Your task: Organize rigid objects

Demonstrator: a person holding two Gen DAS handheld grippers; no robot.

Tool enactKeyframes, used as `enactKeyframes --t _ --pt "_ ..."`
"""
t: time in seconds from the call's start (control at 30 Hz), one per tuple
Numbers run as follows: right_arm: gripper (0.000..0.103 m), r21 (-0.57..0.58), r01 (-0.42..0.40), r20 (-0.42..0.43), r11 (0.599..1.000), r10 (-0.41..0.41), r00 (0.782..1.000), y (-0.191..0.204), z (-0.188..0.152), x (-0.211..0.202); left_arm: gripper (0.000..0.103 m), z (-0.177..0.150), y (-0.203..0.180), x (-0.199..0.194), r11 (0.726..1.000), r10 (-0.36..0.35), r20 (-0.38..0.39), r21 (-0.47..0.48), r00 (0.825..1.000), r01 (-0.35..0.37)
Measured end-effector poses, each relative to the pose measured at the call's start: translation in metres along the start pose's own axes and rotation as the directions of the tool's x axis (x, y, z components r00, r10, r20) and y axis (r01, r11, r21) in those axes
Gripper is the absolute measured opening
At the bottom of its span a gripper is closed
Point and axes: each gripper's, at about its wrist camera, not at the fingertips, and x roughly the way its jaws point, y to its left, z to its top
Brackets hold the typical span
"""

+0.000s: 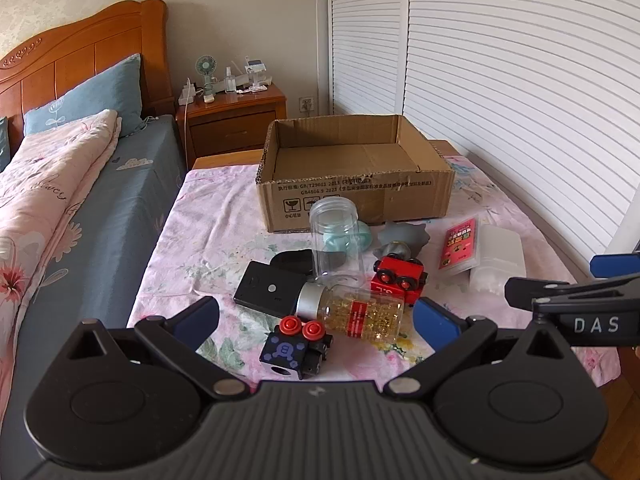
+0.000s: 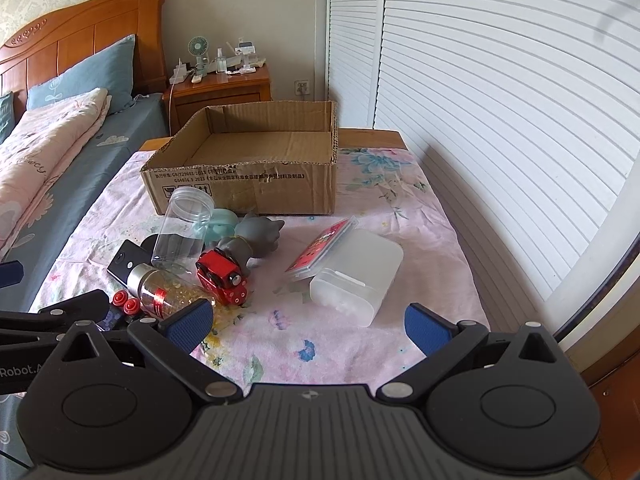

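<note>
An open cardboard box [image 1: 356, 196] [image 2: 248, 188] stands at the far end of a table under a pink floral cloth [image 1: 216, 236] [image 2: 360, 344]. In front of it lie a clear jar [image 1: 336, 240] [image 2: 182, 228], a bottle of gold beads [image 1: 356, 310] [image 2: 168, 290] on its side, a red toy train [image 1: 398, 274] [image 2: 222, 276], a dark toy block with red knobs [image 1: 294, 346], a black device [image 1: 266, 288], a grey figure [image 2: 256, 236], a red card pack [image 1: 458, 248] [image 2: 320, 252] and a white plastic case [image 2: 356, 276]. My left gripper [image 1: 316, 322] is open above the block and bottle. My right gripper [image 2: 308, 322] is open over bare cloth.
A bed [image 1: 72, 184] with a pink quilt runs along the left, close to the table. A wooden nightstand [image 1: 236, 120] with small items stands behind. White louvred doors [image 1: 500, 92] line the right side. A teal object [image 2: 220, 220] lies behind the jar.
</note>
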Motion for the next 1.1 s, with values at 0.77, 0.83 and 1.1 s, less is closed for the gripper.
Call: enactKeyframes --t 0.77,0.83,1.1 --pt "0.103 -0.043 0.001 0.012 0.999 0.0 1.0 0.004 0.0027 0.0026 0.102 0.0008 0.0024 0.0 0.997 -0.063 0.015 0.047 0.998 0.062" --pt "0.103 -0.051 0.006 0.014 0.999 -0.005 1.0 0.0043 0.0037 0.0038 0.102 0.002 0.0026 -0.0005 0.996 -0.066 0.021 0.059 0.998 0.065" --pt "0.103 -0.076 0.001 0.019 0.997 0.0 1.0 0.0037 0.0046 0.0091 0.102 0.0015 0.0076 0.0032 0.987 -0.132 0.017 0.096 0.991 0.13"
